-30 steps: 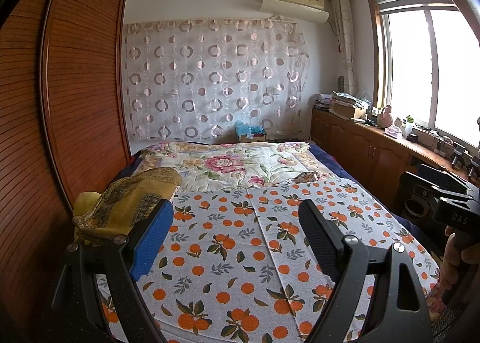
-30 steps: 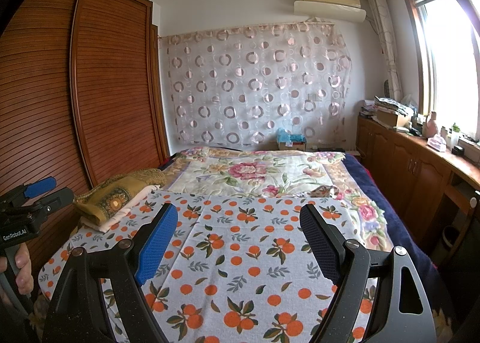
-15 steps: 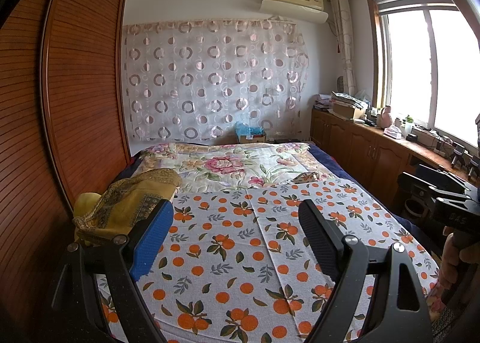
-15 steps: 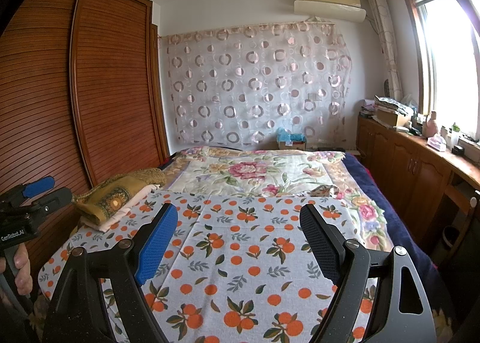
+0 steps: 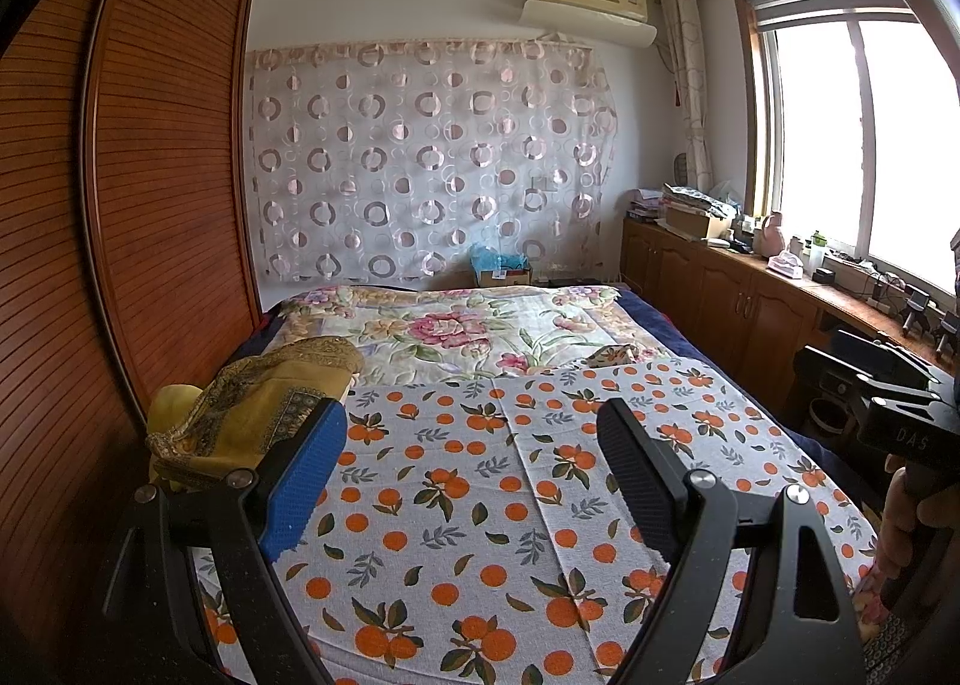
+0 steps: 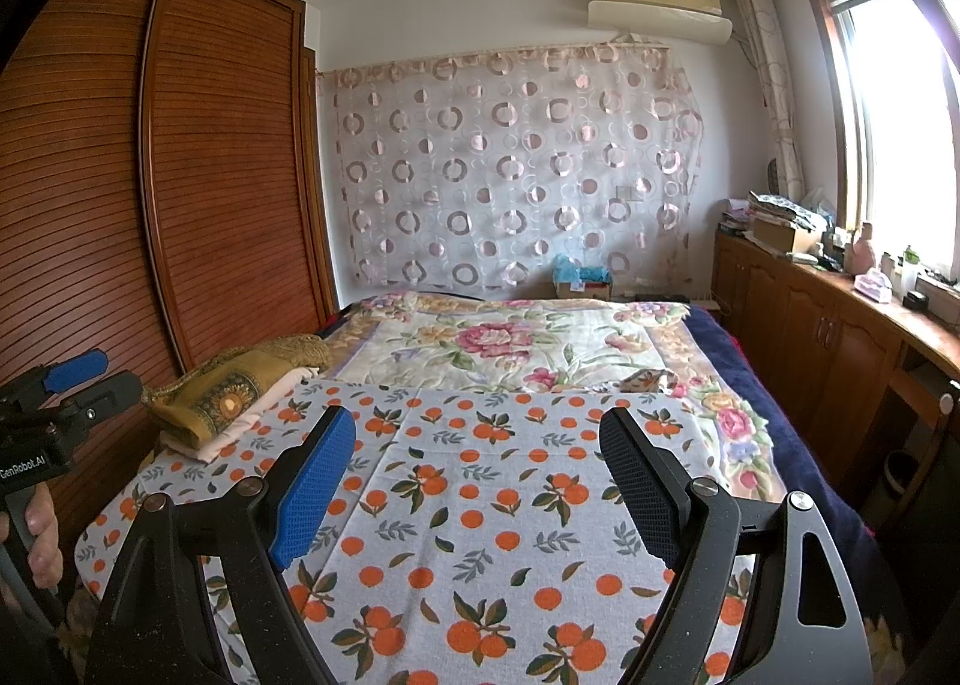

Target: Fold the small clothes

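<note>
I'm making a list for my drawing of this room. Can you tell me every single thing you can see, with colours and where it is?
orange-print cloth: one, white with oranges, spread on the near bed.
floral blanket: one, cream with pink flowers, far half of the bed.
folded yellow cloths: one pile, mustard and cream, left bed edge.
small patterned garment: one, crumpled, right of the bed's middle.
wardrobe: one, brown, left wall.
curtain: one, sheer with circles, back wall.
air conditioner: one, cream, high up.
cabinets: one brown row, under the window, cluttered top.
left gripper: open, empty.
right gripper: open, empty.
</note>
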Demonstrator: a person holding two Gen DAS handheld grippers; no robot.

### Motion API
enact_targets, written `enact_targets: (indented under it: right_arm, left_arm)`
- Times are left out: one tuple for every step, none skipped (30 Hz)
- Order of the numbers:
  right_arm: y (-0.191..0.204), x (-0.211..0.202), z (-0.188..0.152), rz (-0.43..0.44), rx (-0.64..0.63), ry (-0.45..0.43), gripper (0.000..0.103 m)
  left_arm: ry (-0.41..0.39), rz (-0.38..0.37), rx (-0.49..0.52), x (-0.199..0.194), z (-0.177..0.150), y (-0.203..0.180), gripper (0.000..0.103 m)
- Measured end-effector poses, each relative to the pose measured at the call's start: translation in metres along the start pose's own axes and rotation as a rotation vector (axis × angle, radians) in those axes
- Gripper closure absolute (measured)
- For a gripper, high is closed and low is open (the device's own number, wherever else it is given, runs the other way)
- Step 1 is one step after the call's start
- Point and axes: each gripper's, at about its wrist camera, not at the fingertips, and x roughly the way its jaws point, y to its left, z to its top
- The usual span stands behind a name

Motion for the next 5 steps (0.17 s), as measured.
enact_targets:
  right_arm:
    - [-0.0001,0.0,-0.0001,0.0,0.0,0.0,0.018]
    - [-0.0004,0.0001,0.0001,0.0,0.0,0.0,0.018]
    - [-0.0004,0.0,-0.0001,0.001,-0.001,0.0,0.018]
    - [-0.0003,0.0001,-0.0001,0.0,0.0,0.0,0.018]
    - [-0.0006,0.0003,0.0,0.001,0.0,0.0,0.018]
  left_arm:
    - [0.0,0.0,0.0,0.0002,-0.0001,-0.0004,0.017]
    - [0.0,0.001,-0.001,0.0002,-0.0002,-0.0002,0.017]
    - [0.0,0.001,0.0,0.0001,-0.0003,0.0,0.017]
    - [0.0,0.0,0.0,0.0002,-0.0004,-0.0004,0.017]
    - [0.0,0.0,-0.001,0.0001,-0.0004,-0.0001,0.017]
